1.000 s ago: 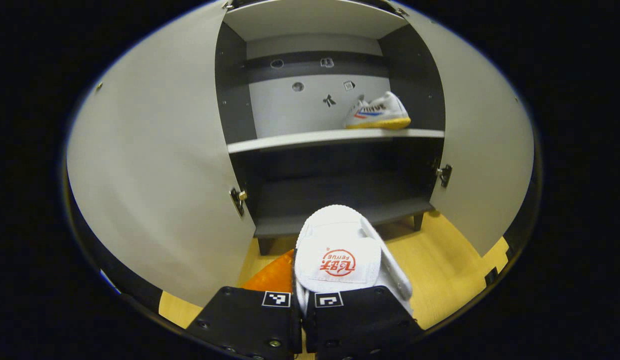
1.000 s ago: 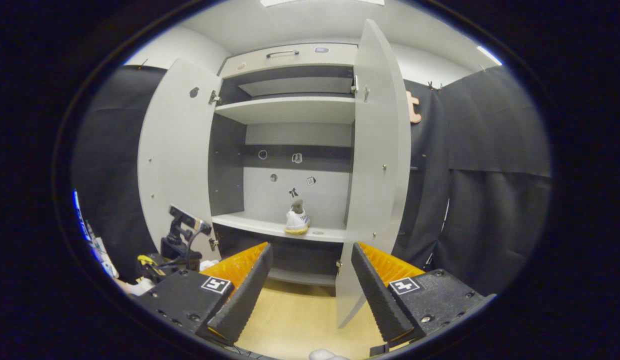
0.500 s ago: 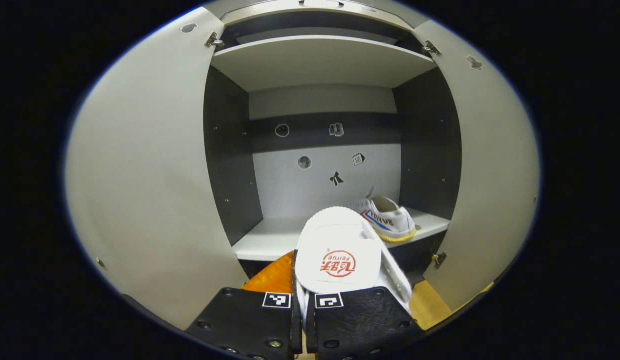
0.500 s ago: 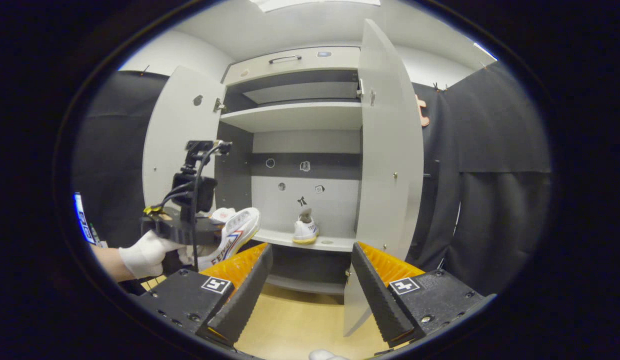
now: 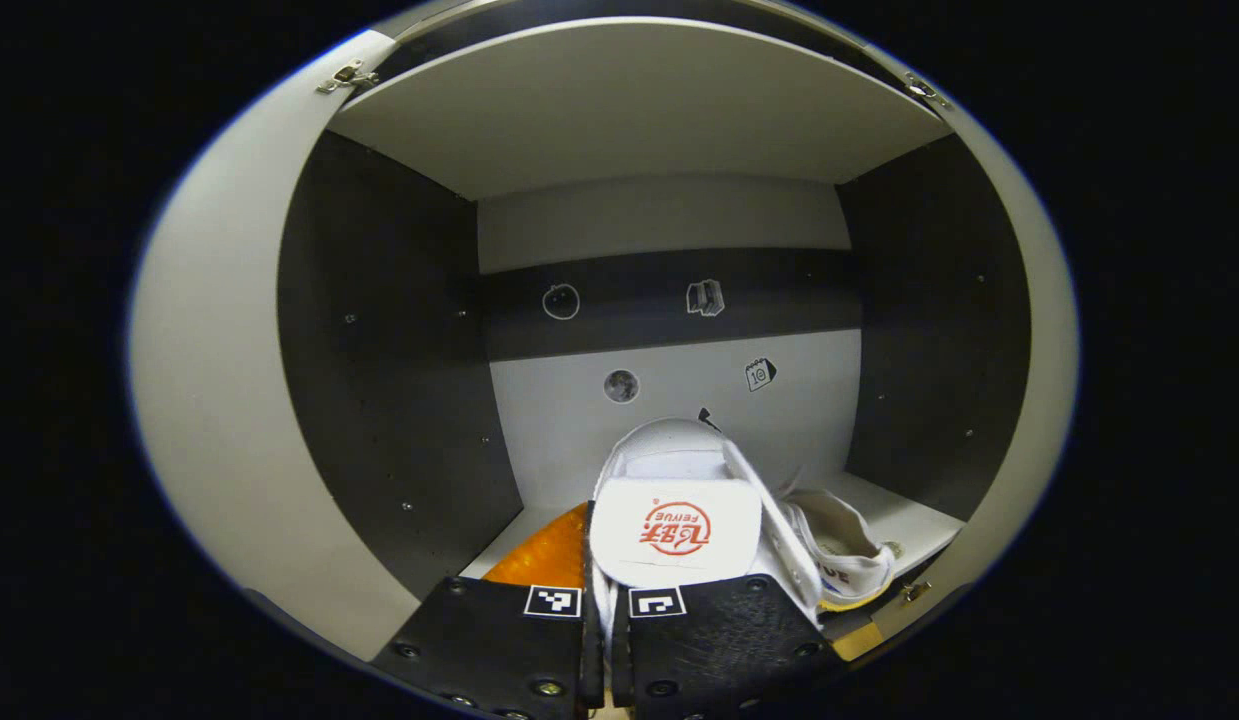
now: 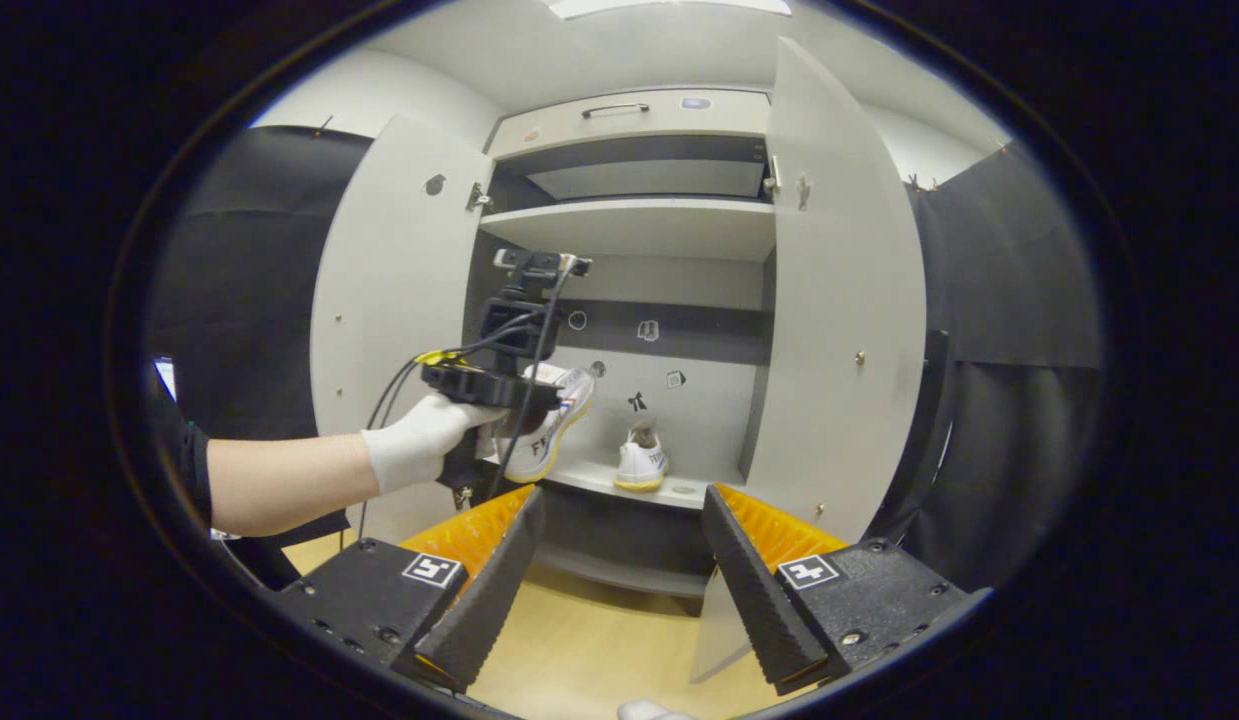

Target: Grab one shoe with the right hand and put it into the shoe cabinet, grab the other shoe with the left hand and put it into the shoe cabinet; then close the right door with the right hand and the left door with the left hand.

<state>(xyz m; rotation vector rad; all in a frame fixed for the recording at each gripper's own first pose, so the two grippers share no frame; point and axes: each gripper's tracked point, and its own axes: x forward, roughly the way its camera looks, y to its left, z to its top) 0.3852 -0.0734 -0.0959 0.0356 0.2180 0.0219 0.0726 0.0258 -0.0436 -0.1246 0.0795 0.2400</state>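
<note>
In the left gripper view my left gripper (image 5: 600,565) is shut on a white shoe (image 5: 676,520) by its tongue and collar, toe pointing into the open shoe cabinet (image 5: 669,120). The other white shoe (image 5: 841,560) with a yellow sole rests on the middle shelf (image 5: 904,520), just right of the held one. In the right gripper view a gloved hand holds the left gripper (image 6: 491,380) with its shoe (image 6: 551,432) above the shelf (image 6: 599,482), left of the resting shoe (image 6: 643,462). My right gripper (image 6: 621,500) stands open with nothing in it, back from the cabinet.
Both cabinet doors stand wide open: the left door (image 6: 399,320) and the right door (image 6: 839,330). A higher shelf (image 6: 639,225) and a drawer (image 6: 619,110) sit above. A lower shelf (image 6: 619,575) lies near the wooden floor (image 6: 589,650). Black cloth hangs on both sides.
The left gripper has risen from floor level and moved forward into the cabinet with its shoe, reaching the middle shelf beside the other shoe. The right gripper stayed open and drifted slightly.
</note>
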